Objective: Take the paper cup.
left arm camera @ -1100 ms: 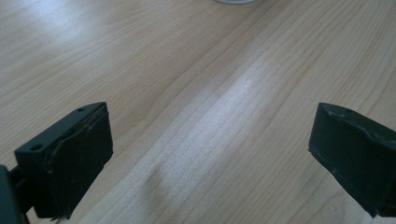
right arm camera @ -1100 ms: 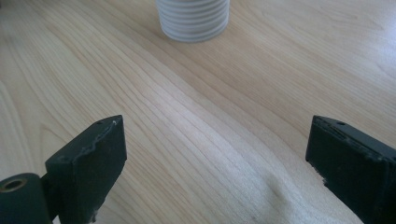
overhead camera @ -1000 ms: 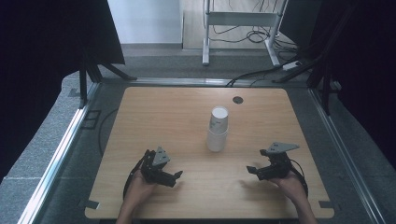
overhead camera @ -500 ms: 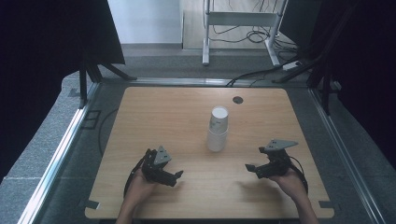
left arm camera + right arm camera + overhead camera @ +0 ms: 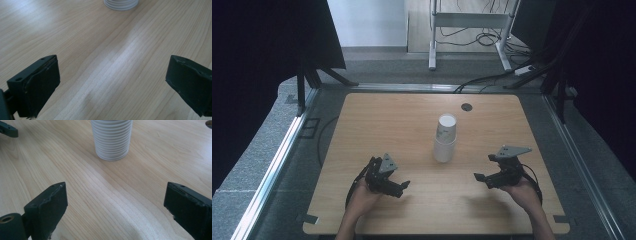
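High view: a tall stack of white ribbed paper cups (image 5: 445, 138) stands upright near the middle of the light wooden worktop (image 5: 377, 125), between two hand-held grippers.

The left hand-held gripper (image 5: 401, 186) rests low on the worktop's near left, its jaws spread wide with nothing between them. The right hand-held gripper (image 5: 482, 175) sits at the near right, jaws likewise spread and empty, pointed toward the stack. Both are well apart from the cups. A small dark round grommet (image 5: 467, 106) lies in the worktop beyond the stack.
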The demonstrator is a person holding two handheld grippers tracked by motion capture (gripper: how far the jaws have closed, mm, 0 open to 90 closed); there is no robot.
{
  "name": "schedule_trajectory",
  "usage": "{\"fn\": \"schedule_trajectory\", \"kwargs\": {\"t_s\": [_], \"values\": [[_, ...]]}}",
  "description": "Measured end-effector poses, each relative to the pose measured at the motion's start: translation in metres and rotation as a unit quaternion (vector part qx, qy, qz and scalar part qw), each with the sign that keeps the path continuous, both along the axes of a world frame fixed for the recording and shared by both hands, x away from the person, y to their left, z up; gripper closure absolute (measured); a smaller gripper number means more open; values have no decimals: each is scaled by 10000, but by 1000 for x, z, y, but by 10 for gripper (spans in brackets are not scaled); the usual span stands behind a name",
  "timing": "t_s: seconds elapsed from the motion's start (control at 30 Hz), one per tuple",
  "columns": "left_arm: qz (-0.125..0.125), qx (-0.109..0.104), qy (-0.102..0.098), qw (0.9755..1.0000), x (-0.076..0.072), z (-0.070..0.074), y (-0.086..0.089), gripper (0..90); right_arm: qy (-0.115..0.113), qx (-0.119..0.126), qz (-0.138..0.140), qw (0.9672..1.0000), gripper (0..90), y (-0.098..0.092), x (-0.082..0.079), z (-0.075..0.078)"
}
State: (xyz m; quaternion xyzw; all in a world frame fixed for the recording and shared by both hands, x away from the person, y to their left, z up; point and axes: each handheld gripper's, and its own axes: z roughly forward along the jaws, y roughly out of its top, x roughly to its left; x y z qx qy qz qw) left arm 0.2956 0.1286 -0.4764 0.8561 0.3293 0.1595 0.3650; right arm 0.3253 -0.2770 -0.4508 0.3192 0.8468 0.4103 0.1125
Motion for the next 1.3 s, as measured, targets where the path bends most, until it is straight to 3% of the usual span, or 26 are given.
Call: {"fn": "schedule_trajectory", "kwargs": {"t_s": [0.1,0.33,0.6,1.0,1.3], "values": [[24,-149,81,9999,2,6,-2,0,-8,-29,50,10000,47,3,2,5],[11,-268,88,9996,9,17,-11,11,40,-24,89,9999,46,7,6,12],[-73,-36,1,10000,14,25,-20,1,98,32,153,9998,60,11,10,20],[-381,-16,-31,9993,26,30,-33,0,69,-20,241,9997,66,21,21,29],[-398,-101,-2,9992,39,35,-41,26,100,22,295,9995,60,25,29,32]]}}
